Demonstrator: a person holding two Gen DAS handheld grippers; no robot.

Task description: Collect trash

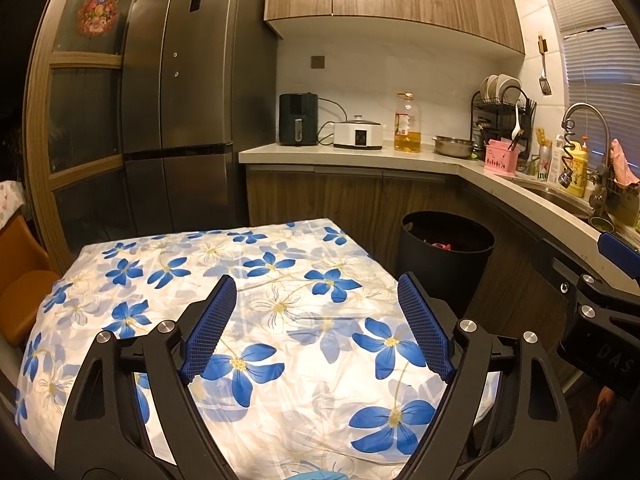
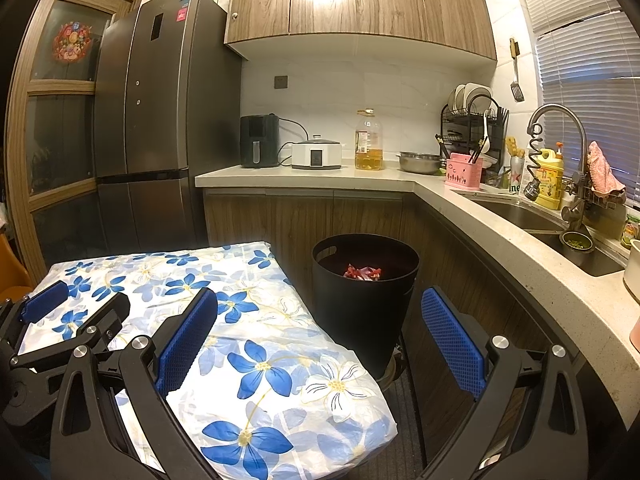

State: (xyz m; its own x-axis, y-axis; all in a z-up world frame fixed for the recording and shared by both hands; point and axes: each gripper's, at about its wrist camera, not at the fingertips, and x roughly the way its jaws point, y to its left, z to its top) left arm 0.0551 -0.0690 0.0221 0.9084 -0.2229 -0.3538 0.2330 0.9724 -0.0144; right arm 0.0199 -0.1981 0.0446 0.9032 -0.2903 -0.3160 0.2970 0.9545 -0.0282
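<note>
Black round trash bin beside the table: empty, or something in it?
Not empty. The black round trash bin holds red and pale crumpled scraps, seen through its open top; how full, cannot tell.

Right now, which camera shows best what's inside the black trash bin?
The right wrist view: it looks down into the black trash bin, showing red and white trash. The left wrist view shows the bin farther off, with only a sliver of red inside.
</note>
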